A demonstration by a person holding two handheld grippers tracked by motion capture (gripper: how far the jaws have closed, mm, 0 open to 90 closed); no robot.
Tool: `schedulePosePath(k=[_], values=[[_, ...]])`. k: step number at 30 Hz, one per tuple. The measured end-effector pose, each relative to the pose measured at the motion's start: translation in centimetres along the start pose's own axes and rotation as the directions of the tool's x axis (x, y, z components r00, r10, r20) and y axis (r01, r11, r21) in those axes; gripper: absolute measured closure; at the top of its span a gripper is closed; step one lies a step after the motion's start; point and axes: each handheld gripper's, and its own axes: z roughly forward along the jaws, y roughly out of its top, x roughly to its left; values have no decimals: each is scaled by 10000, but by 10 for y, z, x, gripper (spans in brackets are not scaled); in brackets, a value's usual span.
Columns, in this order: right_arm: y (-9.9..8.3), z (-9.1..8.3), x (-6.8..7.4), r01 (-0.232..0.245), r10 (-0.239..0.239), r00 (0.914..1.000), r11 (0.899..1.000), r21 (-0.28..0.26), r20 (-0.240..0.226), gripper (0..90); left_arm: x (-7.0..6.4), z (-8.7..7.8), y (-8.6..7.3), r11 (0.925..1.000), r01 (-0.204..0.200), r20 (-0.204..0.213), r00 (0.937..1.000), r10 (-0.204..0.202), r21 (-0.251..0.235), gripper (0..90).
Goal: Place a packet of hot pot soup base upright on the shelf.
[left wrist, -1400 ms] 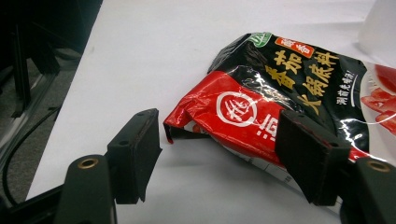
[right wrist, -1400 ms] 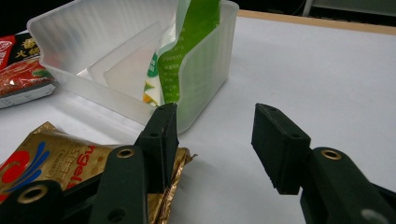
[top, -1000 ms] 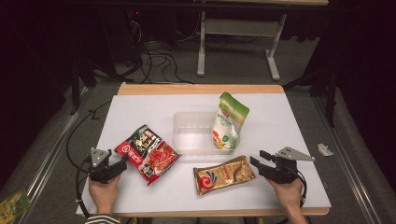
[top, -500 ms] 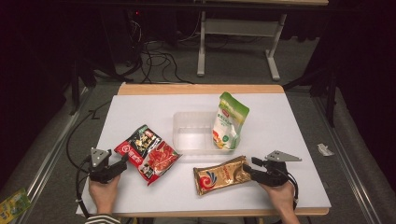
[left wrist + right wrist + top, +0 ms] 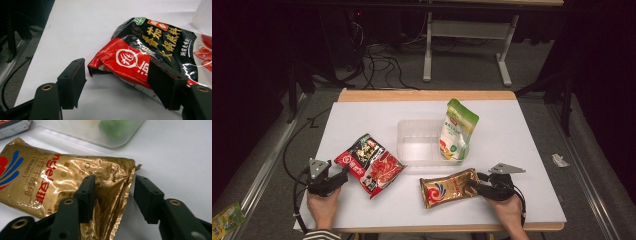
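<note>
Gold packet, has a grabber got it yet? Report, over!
Right gripper open, jaws astride gold packet edge. Left gripper open by red-black packet. Nothing in the way.

- The gold foil packet [image 5: 448,187] lies flat on the white table, near the front edge; its skin is shiny and wrinkled, with a red and blue swirl and red letters; its right end is crumpled and stands up a little between the open jaws of the right gripper [image 5: 475,185]
- The red and black hotpot soup base packet [image 5: 370,164] lies flat and turned at an angle, left of the gold one and well apart from it; it carries yellow characters and a white round logo; its near corner sits just before the open left gripper [image 5: 344,173]
</note>
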Motion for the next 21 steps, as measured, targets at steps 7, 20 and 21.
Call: schedulePosePath(k=[7, 20, 21], values=[[-3, 0, -1, -132, 145, 9987, 9995, 292, -479, 708, 0, 0, 0, 10000, 0, -7, 10000, 0, -4, 315], [3, -3, 6, 233, -219, 9973, 9995, 197, -702, 891, 0, 0, 0, 10000, 0, -8, 10000, 0, -2, 314], [3, -4, 6, 262, -250, 9973, 9995, 174, -697, 892, 0, 0, 0, 10000, 6, -21, 10000, -6, -25, 314]])
